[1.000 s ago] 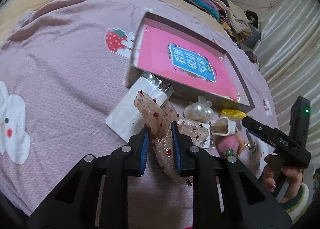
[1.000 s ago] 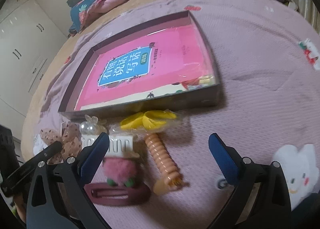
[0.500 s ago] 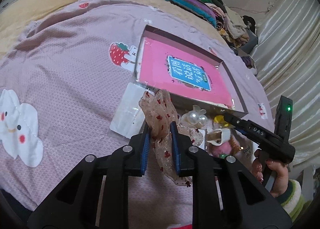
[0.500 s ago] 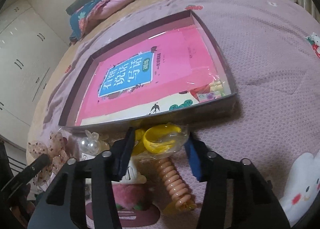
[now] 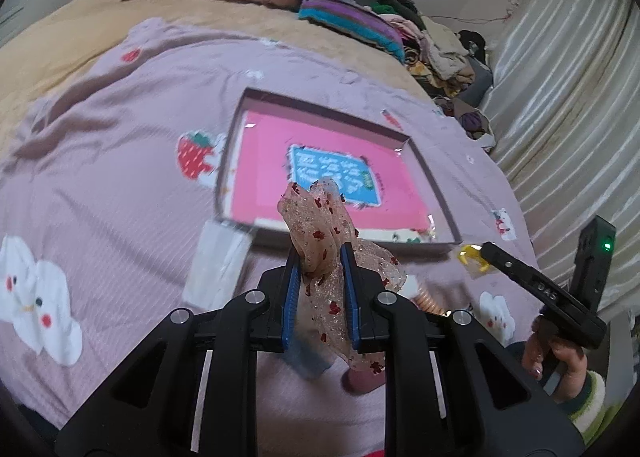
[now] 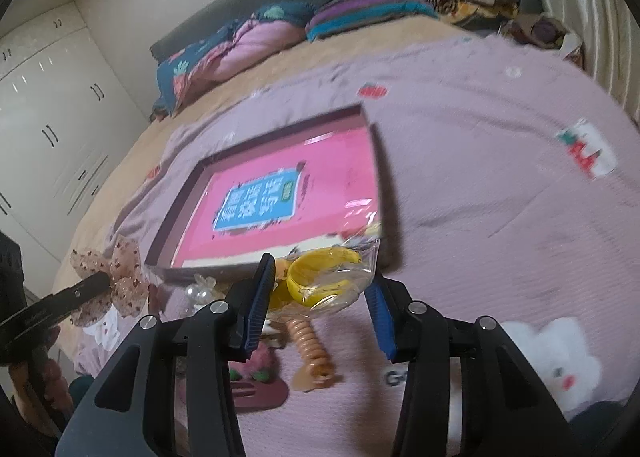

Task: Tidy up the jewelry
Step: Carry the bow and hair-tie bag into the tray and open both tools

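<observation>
My left gripper (image 5: 320,257) is shut on a sheer beige bow with red specks (image 5: 320,225), held in the air in front of the box. The same bow (image 6: 124,281) shows at the left of the right wrist view. My right gripper (image 6: 320,277) is shut on a clear bag holding a yellow hair piece (image 6: 324,281), lifted above the bedspread. From the left wrist view that bag (image 5: 472,257) hangs at the right gripper's tip. A shallow dark box (image 5: 320,111) with a pink book inside lies on the bed just beyond both.
Below the right gripper lie an orange spiral hair tie (image 6: 308,341), a pink fuzzy clip (image 6: 260,361), a maroon clip (image 6: 260,393) and a pearl piece (image 6: 196,291). A white packet (image 5: 218,269) sits left of the box. Folded bedding and clothes are piled at the far end.
The right gripper's jaws went from wide open to closed on the yellow bag and lifted it. The left gripper rose with the bow, off the pile on the bed.
</observation>
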A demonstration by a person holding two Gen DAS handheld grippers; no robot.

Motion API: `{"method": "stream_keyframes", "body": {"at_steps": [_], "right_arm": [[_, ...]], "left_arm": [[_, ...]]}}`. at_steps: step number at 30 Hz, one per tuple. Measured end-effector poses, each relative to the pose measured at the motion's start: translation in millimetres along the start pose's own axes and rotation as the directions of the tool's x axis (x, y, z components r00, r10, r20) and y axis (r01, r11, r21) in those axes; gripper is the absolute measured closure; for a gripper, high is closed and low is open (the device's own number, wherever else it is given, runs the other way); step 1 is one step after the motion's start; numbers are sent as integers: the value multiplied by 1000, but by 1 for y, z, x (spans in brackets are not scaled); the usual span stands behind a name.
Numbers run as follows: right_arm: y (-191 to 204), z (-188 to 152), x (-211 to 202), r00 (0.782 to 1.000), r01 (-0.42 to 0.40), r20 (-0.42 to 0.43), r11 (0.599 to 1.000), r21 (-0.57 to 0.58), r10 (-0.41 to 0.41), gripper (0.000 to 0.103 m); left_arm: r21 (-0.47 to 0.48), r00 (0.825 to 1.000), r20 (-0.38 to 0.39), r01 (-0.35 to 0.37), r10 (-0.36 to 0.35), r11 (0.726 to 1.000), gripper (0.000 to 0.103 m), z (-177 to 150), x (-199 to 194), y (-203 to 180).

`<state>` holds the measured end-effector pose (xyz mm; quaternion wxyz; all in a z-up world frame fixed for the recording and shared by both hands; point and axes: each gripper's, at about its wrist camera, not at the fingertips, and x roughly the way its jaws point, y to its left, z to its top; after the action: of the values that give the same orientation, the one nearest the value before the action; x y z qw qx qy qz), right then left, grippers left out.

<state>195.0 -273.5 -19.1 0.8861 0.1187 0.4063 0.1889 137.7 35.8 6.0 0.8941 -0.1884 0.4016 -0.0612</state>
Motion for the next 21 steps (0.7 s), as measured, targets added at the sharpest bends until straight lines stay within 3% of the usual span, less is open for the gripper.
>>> {"method": "stream_keyframes", "body": {"at_steps": [12, 21], "right_arm": [[-27, 35, -34, 990, 68, 121, 998, 2, -68, 60], [-23, 65, -26, 982, 87, 169, 996, -29, -81, 60]], "left_arm": [[84, 1000, 18, 10, -11, 996, 91, 45, 25, -36], [123, 999, 24, -44, 41, 991, 91, 73, 48, -40]]}}
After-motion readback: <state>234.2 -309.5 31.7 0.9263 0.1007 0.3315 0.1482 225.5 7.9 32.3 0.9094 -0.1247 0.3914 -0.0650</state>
